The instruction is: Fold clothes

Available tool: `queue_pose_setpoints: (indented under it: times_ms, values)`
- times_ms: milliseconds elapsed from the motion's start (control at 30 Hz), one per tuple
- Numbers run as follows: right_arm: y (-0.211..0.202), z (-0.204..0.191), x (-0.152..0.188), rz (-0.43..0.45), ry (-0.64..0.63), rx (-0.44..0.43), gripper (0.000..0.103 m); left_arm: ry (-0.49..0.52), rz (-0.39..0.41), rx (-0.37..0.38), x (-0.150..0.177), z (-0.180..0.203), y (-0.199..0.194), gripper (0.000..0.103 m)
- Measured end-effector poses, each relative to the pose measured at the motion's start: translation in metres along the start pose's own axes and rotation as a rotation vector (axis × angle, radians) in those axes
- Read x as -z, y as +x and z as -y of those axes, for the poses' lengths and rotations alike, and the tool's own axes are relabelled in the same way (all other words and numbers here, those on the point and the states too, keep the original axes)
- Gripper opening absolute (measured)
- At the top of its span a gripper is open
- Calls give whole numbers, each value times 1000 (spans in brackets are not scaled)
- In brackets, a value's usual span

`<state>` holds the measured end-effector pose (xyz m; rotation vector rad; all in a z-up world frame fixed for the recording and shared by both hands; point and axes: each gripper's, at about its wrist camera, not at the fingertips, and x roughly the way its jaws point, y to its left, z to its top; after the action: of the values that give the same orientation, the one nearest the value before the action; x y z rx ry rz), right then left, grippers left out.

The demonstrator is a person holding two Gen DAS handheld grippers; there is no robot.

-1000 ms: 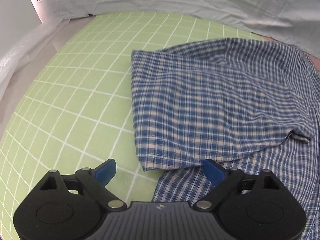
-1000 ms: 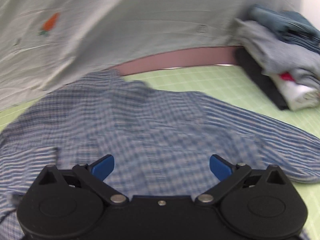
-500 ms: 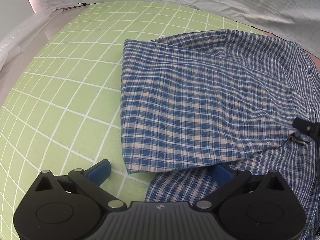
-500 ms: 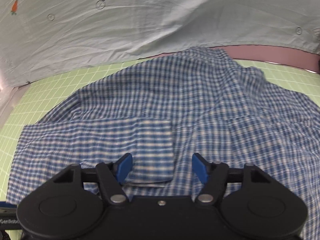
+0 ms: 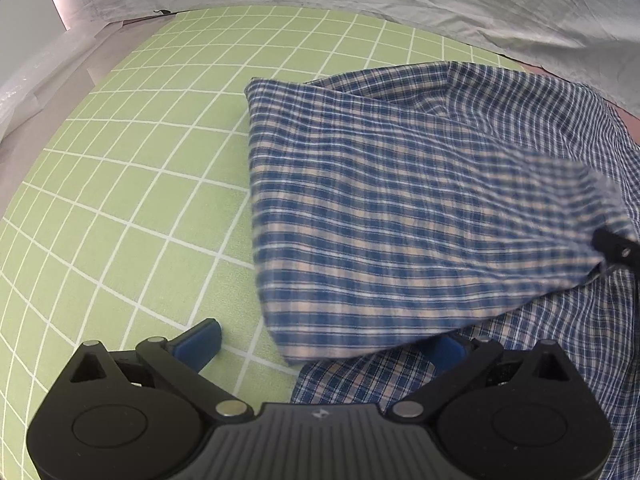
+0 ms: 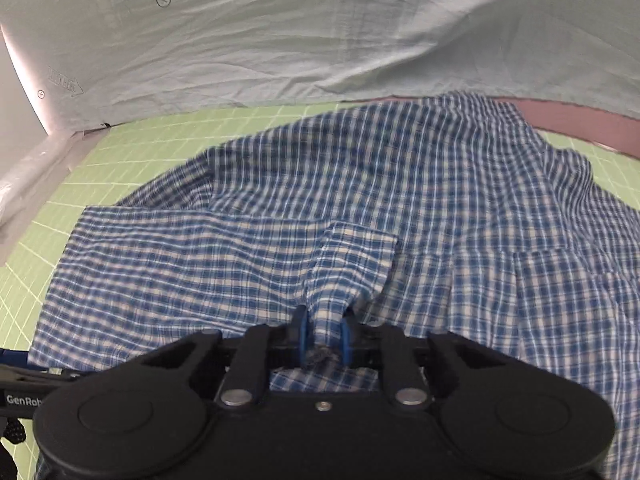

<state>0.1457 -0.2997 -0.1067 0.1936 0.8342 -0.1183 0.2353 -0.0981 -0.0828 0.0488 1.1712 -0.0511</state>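
A blue and white plaid shirt [image 5: 400,200] [image 6: 400,208] lies on the green grid mat [image 5: 140,200], one sleeve folded across its body. My right gripper [image 6: 324,334] has its jaws closing, and the blue pads [image 6: 303,332] pinch a bunched bit of the sleeve's end [image 6: 352,264]. In the left wrist view that gripper [image 5: 616,248] shows at the right edge, gripping the sleeve. My left gripper [image 5: 322,346] stands wide open low over the mat. The sleeve's lower corner lies between its fingers and covers part of the right pad [image 5: 444,350].
A pale sheet with carrot prints [image 6: 280,40] [image 5: 360,0] drapes along the back of the mat. White plastic [image 5: 36,92] lines the left edge. A pink strip [image 6: 580,120] shows at the back right. Bare mat lies left of the shirt.
My right gripper swung left, away from a stack of folded clothes, onto the shirt, and its jaws closed on the sleeve's end, bunching it. The left gripper stayed put, open.
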Motion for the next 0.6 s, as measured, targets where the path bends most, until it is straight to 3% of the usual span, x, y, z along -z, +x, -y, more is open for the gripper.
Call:
queue_pose_setpoints:
  times_ms: [167, 333, 400, 467, 600]
  values:
    - [-33, 31, -22, 145, 49, 77, 13, 10, 0, 4, -1, 0, 0, 103]
    - [-63, 104, -35, 249, 132, 328, 13, 11, 1, 5, 0, 1, 0, 103]
    - [-68, 144, -29, 255, 178, 446, 13, 13, 0, 6, 0, 1, 0, 103]
    - [-70, 179, -19, 241, 242, 500, 13, 25, 3, 11, 1, 2, -1, 103]
    - [-64, 210, 8, 175, 269, 514, 13, 30, 0, 14, 0, 5, -1, 103]
